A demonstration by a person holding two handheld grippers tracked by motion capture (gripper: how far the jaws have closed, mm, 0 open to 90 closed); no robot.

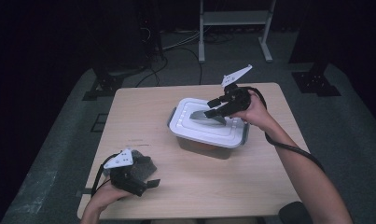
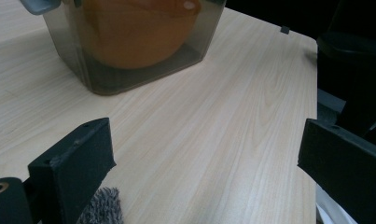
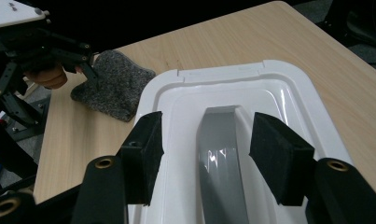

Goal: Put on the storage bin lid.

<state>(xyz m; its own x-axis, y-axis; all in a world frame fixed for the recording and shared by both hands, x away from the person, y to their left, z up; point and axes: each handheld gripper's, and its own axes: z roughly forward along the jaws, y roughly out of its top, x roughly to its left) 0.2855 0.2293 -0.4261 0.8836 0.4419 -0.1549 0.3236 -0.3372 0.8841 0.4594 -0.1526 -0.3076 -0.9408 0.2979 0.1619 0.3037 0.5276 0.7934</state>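
A clear storage box (image 1: 206, 142) with a white lid (image 1: 195, 126) stands mid-table; something orange (image 2: 139, 32) shows through its wall. On the lid lies a grey handle (image 3: 220, 158). My right gripper (image 3: 206, 149) hovers over the lid (image 3: 288, 93) with one jaw on each side of the handle and a gap at both pads, so it is open. In the high view that gripper (image 1: 212, 107) is at the box's far right part. My left gripper (image 1: 150, 173) rests at the near left on a grey cloth (image 1: 146, 164), open with nothing between its jaws (image 2: 206, 154).
The grey cloth (image 3: 113, 86) lies near the table's left front corner, under the left gripper. Bare light wood (image 2: 232, 107) stretches between the cloth and the box. A metal stand (image 1: 234, 28) and cables are on the floor beyond the table's far edge.
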